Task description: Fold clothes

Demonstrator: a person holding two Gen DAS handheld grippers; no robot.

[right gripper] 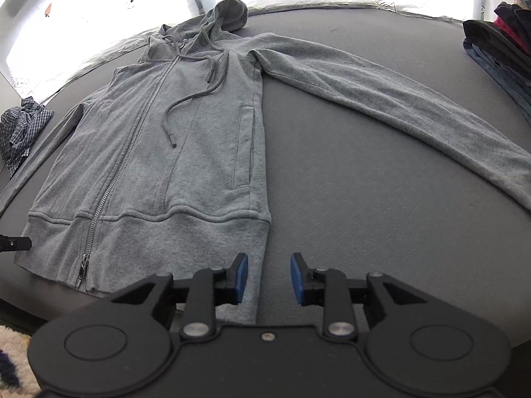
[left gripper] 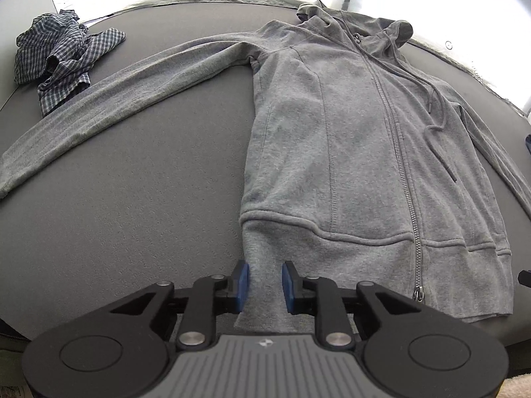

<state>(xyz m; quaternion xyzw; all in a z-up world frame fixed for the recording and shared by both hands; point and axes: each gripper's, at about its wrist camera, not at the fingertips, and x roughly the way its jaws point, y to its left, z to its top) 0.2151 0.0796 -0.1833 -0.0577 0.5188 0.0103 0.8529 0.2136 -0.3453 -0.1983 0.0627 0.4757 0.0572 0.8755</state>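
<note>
One grey zip hoodie point(left gripper: 348, 139) lies flat on the dark tabletop point(left gripper: 132, 205), sleeves spread. One checked shirt point(left gripper: 63, 56) lies crumpled at 10 o'clock. Left gripper point(left gripper: 265, 283) and right gripper point(right gripper: 268, 278) hover open at the hem.

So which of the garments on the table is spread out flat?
The grey zip hoodie; the checked shirt lies crumpled, and the dark clothes are stacked.

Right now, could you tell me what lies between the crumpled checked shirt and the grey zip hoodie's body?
The hoodie's outstretched sleeve, then bare table, seen in the left wrist view.
</note>
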